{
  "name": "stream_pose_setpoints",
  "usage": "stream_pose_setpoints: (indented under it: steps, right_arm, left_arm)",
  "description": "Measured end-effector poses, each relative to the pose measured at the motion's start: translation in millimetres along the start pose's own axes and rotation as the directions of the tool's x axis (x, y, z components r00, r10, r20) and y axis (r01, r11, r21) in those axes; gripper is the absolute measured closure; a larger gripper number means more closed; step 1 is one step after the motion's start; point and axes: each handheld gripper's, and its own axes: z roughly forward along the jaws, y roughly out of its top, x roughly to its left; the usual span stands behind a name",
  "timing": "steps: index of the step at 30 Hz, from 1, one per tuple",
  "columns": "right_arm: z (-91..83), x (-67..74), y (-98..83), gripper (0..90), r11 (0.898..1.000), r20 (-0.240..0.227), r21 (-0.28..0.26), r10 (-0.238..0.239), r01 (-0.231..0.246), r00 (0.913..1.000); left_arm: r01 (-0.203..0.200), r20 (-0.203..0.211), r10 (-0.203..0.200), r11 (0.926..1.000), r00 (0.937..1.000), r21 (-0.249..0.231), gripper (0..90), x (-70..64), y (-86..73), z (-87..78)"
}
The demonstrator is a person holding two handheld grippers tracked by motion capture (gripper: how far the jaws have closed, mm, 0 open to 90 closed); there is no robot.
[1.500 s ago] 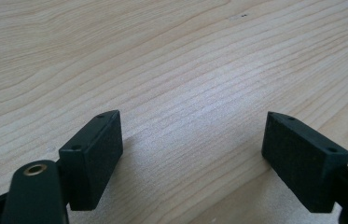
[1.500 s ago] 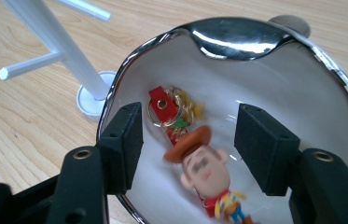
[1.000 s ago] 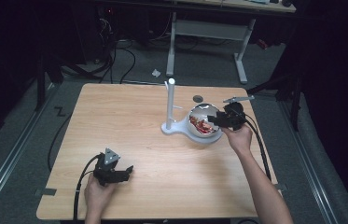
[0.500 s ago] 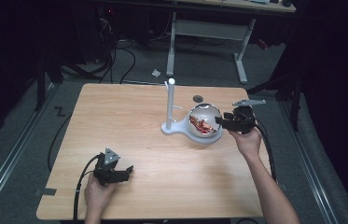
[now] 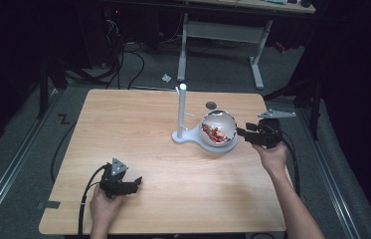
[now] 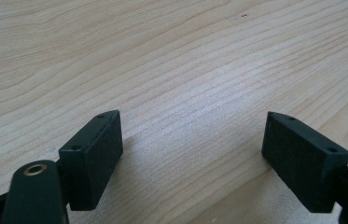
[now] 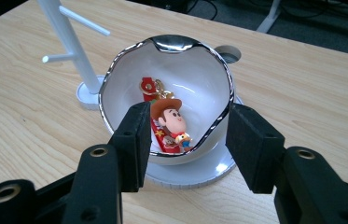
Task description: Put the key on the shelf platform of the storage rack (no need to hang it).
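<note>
Right gripper view, right hand-held gripper (image 7: 183,140) together before bowl (image 7: 129,79), white stand (image 7: 69,32) beside, left hand-held gripper (image 6: 190,154) apart.

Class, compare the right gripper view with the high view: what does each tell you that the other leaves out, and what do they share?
Right gripper view: the red thing in the bowl reads clearly as a cowboy-figure keychain. High view: the person's left hand-held gripper low near the table's front, and floor cables beyond it. Shared: the silver-rimmed white bowl, the white peg stand, the wooden table.
</note>
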Motion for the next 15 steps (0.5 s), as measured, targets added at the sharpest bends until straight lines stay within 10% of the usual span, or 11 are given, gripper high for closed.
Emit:
stream_pose_setpoints:
  steps: [15]
  right_arm:
    - [-24.2, 3.3, -15.1, 49.9, 0.999, -0.014, -0.042, 0.006, -0.007, 0.9999]
  left_arm:
    - [0.0, 0.0, 0.0, 1.0, 1.0, 0.0, 20.7, 0.0, 0.0, 0.0]
